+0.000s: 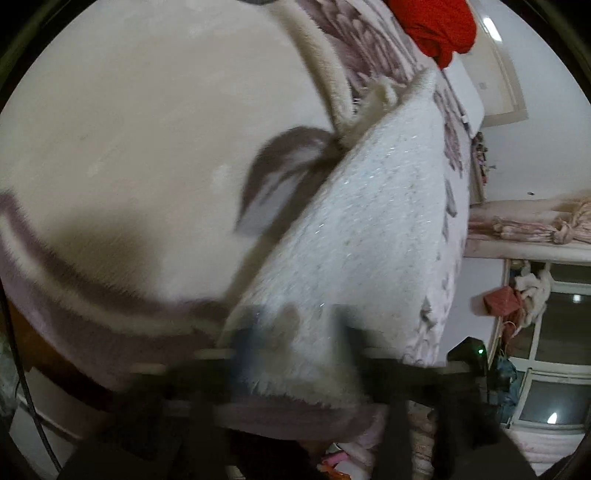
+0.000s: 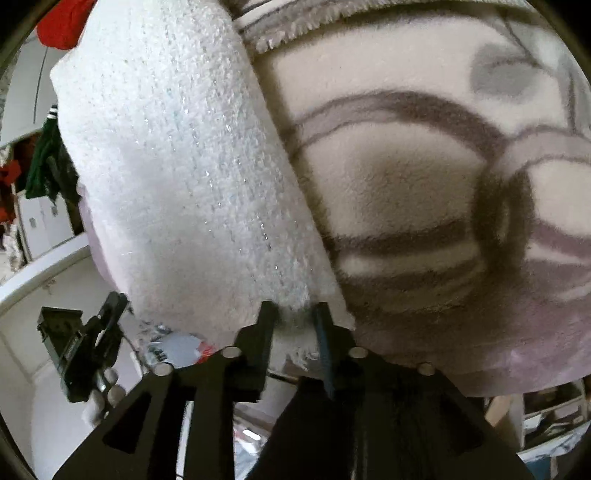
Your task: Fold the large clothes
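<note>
A white fuzzy garment with glittery threads (image 1: pixel 373 236) lies as a long folded strip on a cream and mauve patterned blanket (image 1: pixel 147 129). My left gripper (image 1: pixel 295 332) is shut on the garment's near edge; the view is blurred. In the right wrist view the same white garment (image 2: pixel 184 177) stretches up and left, and my right gripper (image 2: pixel 295 317) is shut on its other end, fringe showing between the fingers (image 2: pixel 267 321). The left gripper (image 2: pixel 88 343) shows at lower left of the right view, apart from the cloth there.
A red cloth (image 1: pixel 439 26) lies at the far end of the blanket. The patterned blanket (image 2: pixel 443 184) fills the right of the right wrist view. A window (image 1: pixel 554 332), shelves with bedding (image 1: pixel 535 225) and hanging clothes (image 2: pixel 44 162) surround the bed.
</note>
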Available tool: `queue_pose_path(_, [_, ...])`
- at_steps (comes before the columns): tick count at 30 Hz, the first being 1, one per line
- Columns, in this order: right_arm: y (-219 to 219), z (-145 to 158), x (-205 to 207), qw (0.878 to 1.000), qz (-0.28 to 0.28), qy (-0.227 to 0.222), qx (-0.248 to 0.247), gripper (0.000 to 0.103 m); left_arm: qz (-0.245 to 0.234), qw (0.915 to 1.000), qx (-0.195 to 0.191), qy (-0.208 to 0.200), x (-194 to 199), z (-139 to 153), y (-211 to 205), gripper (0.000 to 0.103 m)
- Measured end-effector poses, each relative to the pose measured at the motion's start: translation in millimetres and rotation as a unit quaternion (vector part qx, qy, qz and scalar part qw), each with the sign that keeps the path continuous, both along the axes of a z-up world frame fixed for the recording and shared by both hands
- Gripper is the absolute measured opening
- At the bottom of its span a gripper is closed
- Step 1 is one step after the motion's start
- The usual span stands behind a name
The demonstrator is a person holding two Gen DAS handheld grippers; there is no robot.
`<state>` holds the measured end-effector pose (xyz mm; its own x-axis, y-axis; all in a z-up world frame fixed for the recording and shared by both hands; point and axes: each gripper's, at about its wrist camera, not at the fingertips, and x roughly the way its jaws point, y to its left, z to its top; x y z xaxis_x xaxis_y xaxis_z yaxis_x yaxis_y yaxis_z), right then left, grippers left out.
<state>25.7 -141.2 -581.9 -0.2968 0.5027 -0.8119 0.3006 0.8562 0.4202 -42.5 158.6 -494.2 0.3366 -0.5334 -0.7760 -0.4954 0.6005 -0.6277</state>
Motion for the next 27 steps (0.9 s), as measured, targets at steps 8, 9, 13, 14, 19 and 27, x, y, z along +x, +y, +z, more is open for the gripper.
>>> queue_pose_path(8, [-10, -15, -5, 0.999, -0.047, 0.003, 0.010, 0.048, -0.035, 0.9981, 0.051, -0.002, 16, -20, -19, 0.011])
queue_pose_path(9, [-13, -12, -8, 0.999, -0.049, -0.005, 0.002, 0.034, -0.035, 0.9980, 0.053, -0.008, 13, -15, -20, 0.011])
queue_pose_path(13, [-13, 5, -15, 0.999, -0.027, -0.028, -0.014, 0.012, -0.020, 0.9984, 0.049, -0.019, -8, 7, -20, 0.010])
queue_pose_path(14, [-11, 11, -17, 0.999, -0.022, -0.030, -0.020, 0.012, -0.023, 0.9983, 0.051, -0.016, -13, 10, -22, 0.010])
queue_pose_path(19, [-3, 5, -17, 0.999, 0.001, -0.026, -0.032, 0.011, -0.033, 0.9977, 0.058, 0.010, -16, -15, -16, 0.010])
queue_pose_path(27, [-10, -6, -6, 1.000, -0.022, 0.007, 0.010, 0.022, -0.064, 0.9961, 0.051, 0.033, 0, -30, -9, 0.023])
